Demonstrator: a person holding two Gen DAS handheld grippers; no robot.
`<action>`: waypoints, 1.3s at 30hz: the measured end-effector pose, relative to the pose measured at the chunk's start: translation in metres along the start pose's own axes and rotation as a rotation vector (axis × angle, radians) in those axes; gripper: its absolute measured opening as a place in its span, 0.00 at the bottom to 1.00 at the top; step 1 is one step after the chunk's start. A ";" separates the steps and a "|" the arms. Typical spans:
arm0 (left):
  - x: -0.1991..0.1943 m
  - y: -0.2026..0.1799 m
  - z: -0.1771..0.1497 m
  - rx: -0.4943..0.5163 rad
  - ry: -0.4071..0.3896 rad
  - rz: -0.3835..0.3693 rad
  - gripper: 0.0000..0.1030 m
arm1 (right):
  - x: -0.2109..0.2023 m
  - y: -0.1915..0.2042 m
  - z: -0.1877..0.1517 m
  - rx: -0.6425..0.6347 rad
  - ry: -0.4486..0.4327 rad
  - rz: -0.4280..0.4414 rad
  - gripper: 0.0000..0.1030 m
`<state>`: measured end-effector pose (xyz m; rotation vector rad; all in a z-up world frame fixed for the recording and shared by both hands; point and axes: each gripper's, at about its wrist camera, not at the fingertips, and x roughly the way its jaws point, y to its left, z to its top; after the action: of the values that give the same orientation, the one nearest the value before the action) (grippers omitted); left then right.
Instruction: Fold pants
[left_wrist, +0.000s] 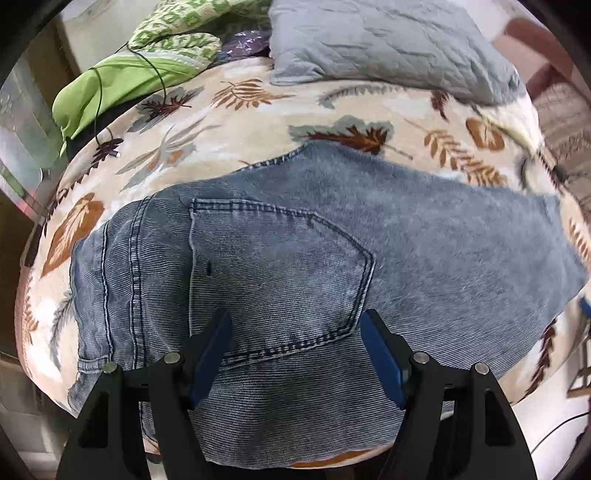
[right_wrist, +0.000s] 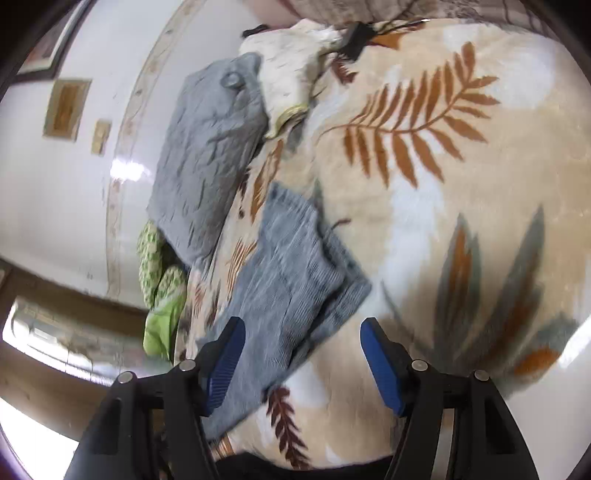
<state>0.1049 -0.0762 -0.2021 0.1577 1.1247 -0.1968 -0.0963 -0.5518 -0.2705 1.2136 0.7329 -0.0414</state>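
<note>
Blue denim pants lie folded on a leaf-patterned blanket, back pocket facing up. My left gripper is open just above the pocket's lower edge, holding nothing. In the right wrist view the pants show as a folded stack running away from me, with the leg ends layered at the right. My right gripper is open above the near end of the pants and is empty.
A grey quilted pillow lies at the far side of the bed, also in the right wrist view. Green patterned bedding and a black cable lie at the far left. A cream cloth sits beyond the pillow. The bed edge is close below the pants.
</note>
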 end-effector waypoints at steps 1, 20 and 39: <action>-0.003 -0.004 0.002 0.003 -0.010 -0.014 0.71 | 0.005 -0.003 0.004 0.028 0.014 -0.002 0.66; 0.071 -0.170 0.057 0.183 0.021 -0.122 0.80 | 0.055 0.007 0.021 0.081 -0.022 -0.013 0.38; 0.025 -0.031 0.040 -0.096 0.040 -0.209 0.80 | 0.052 0.173 -0.026 -0.386 -0.009 -0.059 0.26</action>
<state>0.1431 -0.1173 -0.2081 -0.0416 1.1884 -0.3258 0.0010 -0.4463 -0.1578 0.8230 0.7291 0.0448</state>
